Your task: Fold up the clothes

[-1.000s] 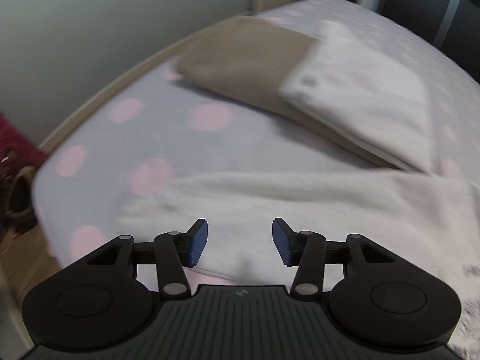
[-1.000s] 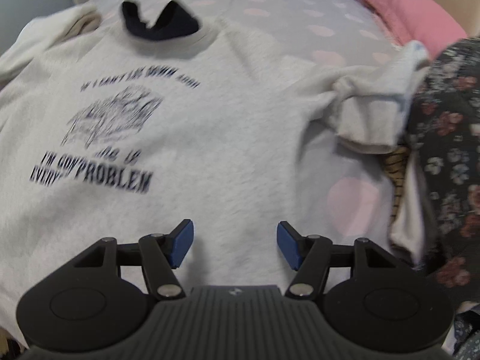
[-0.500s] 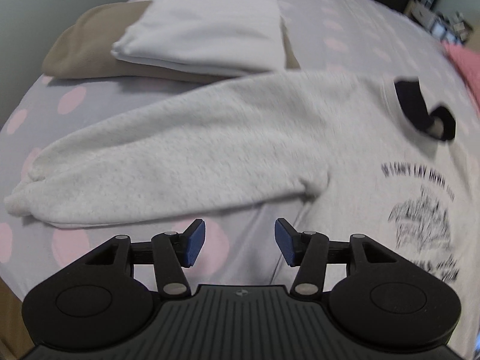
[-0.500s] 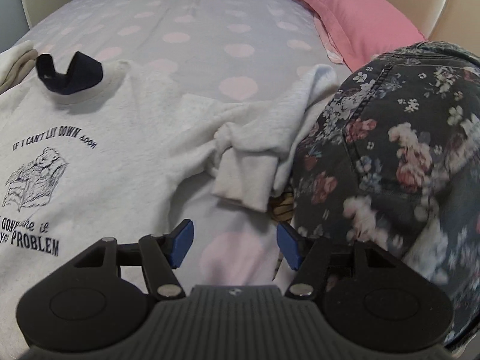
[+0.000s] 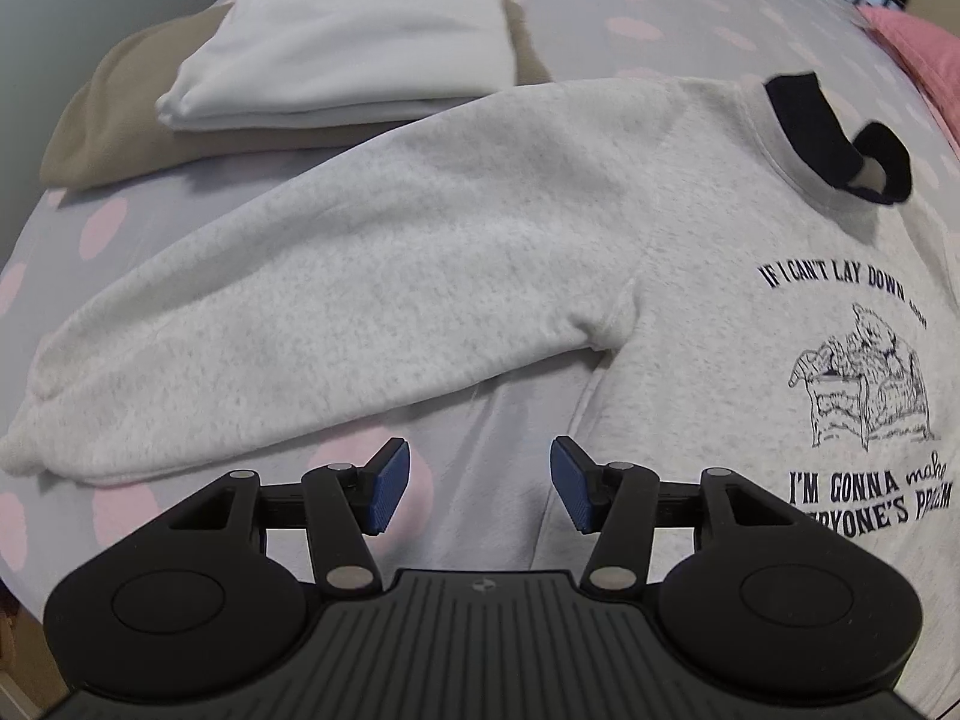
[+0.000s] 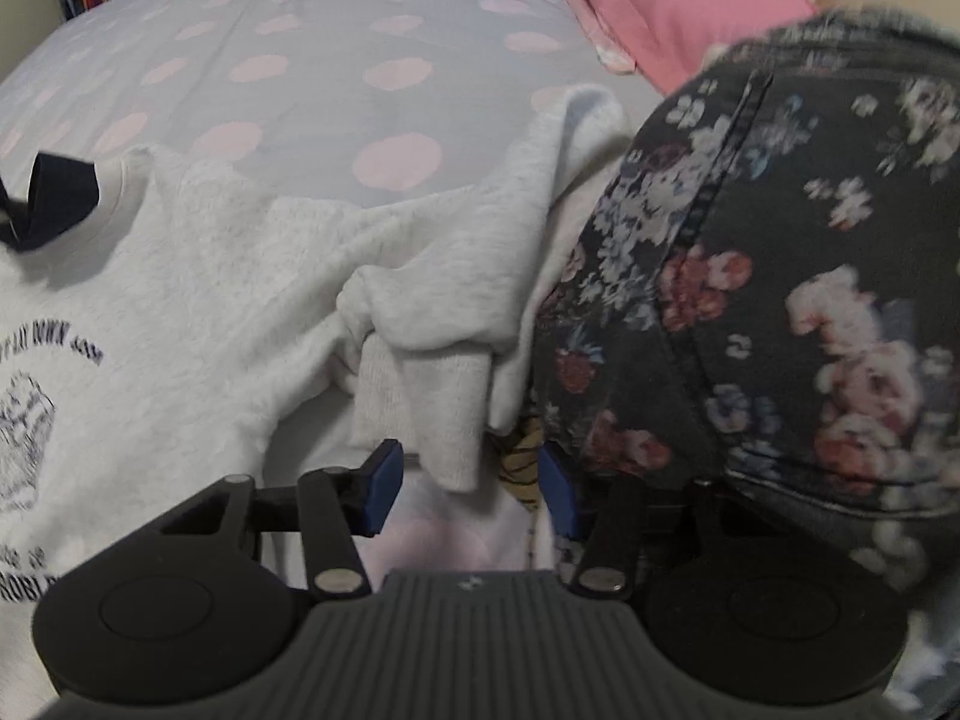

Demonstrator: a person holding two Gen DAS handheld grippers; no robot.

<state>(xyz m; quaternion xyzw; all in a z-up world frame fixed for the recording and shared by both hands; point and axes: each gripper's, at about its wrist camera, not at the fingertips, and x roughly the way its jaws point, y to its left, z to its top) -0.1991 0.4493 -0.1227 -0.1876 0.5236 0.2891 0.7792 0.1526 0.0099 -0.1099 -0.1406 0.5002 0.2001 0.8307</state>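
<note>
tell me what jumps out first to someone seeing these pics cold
The pale grey sweatshirt spread on the polka-dot bed, one sleeve stretched flat in the left wrist view, its dark print at the right edge. In the right wrist view the other sleeve lies bunched against a dark floral garment, just ahead of the open right tool.

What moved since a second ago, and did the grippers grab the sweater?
Both grippers moved; nothing was grabbed. The left gripper swung from the folded pile toward the sweater, now over its flat sleeve and armpit. The right gripper swung away from the printed chest to the bunched cuff beside the flowery garment. Both stayed open, and the sweater stayed spread on the bed.
</note>
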